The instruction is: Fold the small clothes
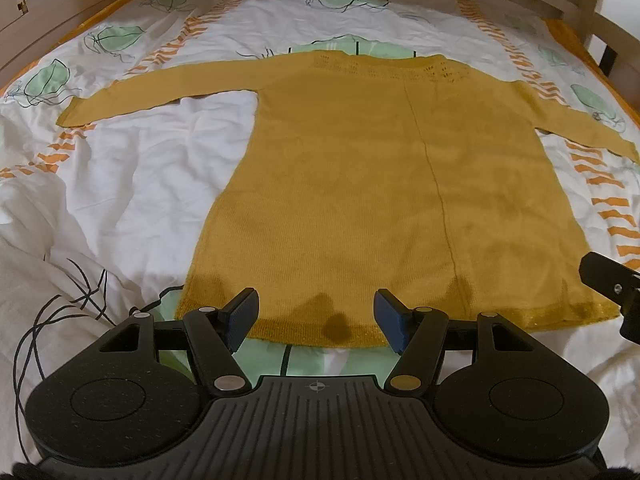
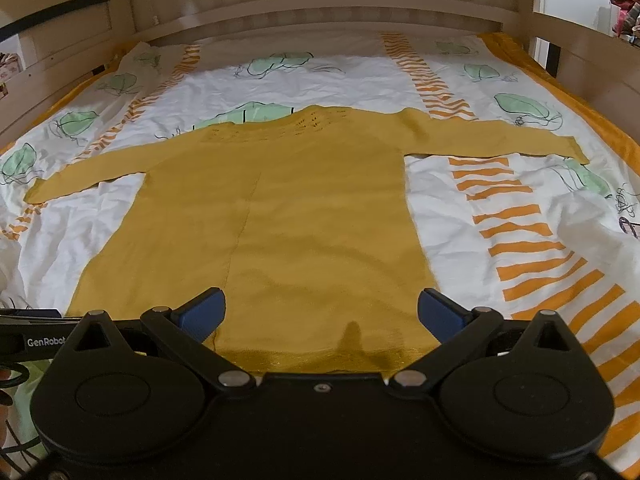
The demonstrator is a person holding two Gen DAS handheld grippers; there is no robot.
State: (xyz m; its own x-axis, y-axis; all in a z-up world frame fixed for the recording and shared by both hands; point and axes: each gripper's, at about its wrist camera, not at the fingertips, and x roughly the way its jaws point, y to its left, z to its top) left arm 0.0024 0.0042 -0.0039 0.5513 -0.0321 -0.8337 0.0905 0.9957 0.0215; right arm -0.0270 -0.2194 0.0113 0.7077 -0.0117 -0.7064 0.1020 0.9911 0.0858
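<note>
The yellow sweater (image 1: 360, 184) lies flat on the bed (image 1: 168, 168), spread out with both sleeves stretched sideways. Its long axis runs straight away from me: the hem (image 1: 320, 330) is the near edge and the neckline (image 1: 384, 66) points toward the headboard (image 2: 320, 12). A seam or crease line runs down the body along that same axis.

My left tongs (image 1: 316, 326) hover just over the hem toward its left half, fingers well apart with nothing between them but air above the knit. My right tongs (image 2: 322, 314) hang over the hem's right part, spread wide too and gripping nothing. Both sit about equally close to the hem, each nearer its own corner; the sleeves are well apart from either.

I judge the coming grasp turns on that near hem edge, which lies crosswise directly below both tongs.
</note>
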